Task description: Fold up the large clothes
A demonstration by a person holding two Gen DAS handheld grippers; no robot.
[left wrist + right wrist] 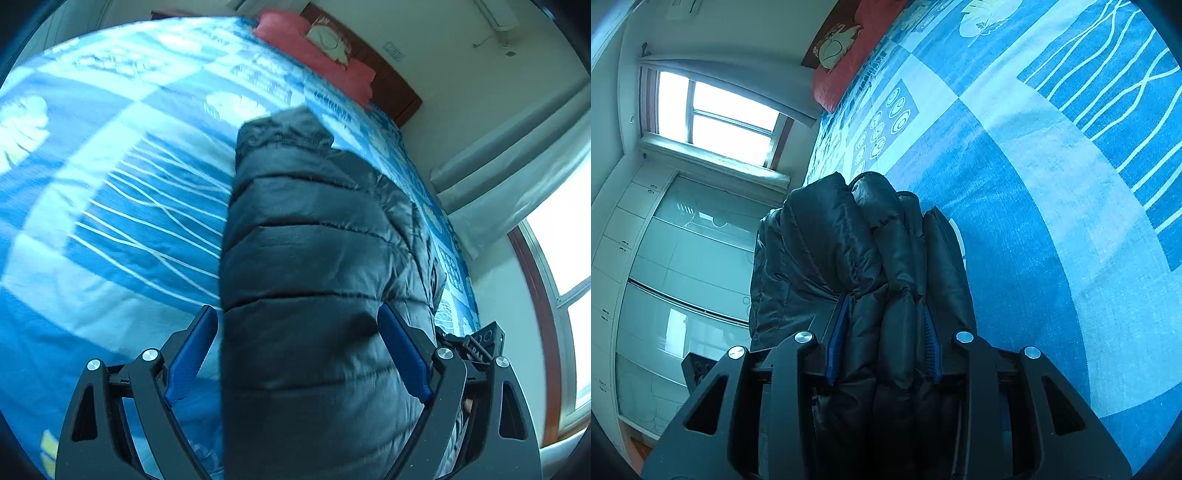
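Near the bed's (1015, 229) window-side edge your right gripper (884, 343) pinches the bunched jacket (857, 251) — your left gripper (297, 354) spreads wide around its quilted panel.

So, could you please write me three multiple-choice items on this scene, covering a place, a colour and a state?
1. Where does the red pillow lie?
A. at the head of the bed, by the wooden headboard
B. on the floor
C. on the windowsill

2. What colour is the puffer jacket?
A. white
B. black
C. yellow

3. How is the right gripper?
A. open above the bedspread
B. shut on nothing
C. shut on bunched folds of the jacket

Answers:
1 A: it sits at the far end of the bedspread against the dark wood.
2 B: its quilted cloth is black in both views.
3 C: the blue pads squeeze the folds from both sides.
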